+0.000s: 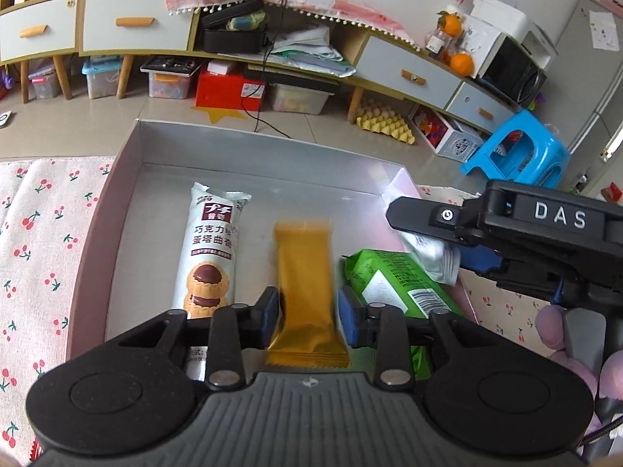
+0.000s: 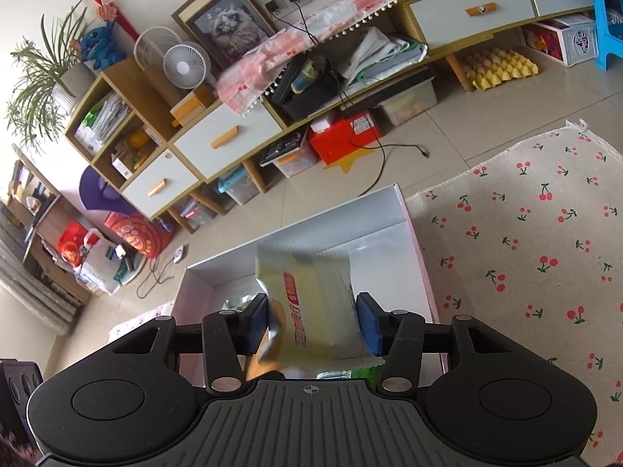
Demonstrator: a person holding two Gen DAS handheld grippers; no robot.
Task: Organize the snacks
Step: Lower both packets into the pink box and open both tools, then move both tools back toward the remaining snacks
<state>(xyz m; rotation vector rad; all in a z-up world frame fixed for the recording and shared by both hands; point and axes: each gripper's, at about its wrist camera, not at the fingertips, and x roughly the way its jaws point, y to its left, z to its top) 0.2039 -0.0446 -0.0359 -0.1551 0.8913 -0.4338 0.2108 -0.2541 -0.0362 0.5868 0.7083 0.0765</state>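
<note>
A pink box with a silver inside [image 1: 128, 163] sits on the cherry-print cloth. In it lie a white chocolate-cookie pack [image 1: 210, 249] at the left and a green pack [image 1: 393, 276] at the right. My left gripper [image 1: 307, 307] has its jaws around an orange-yellow pack [image 1: 303, 268], blurred, hanging into the box; the pads barely touch it. My right gripper [image 1: 440, 241] comes in over the box's right side. In the right wrist view the right gripper [image 2: 313, 321] holds a yellow-and-silver pack [image 2: 315, 303] above the box [image 2: 412, 241].
Cherry-print cloth [image 1: 46, 233] covers the surface on both sides of the box [image 2: 537, 257]. Beyond lie the tiled floor, a long cabinet with drawers [image 1: 117, 23], storage bins, a red box [image 1: 229, 89], a blue stool [image 1: 514, 151] and cables.
</note>
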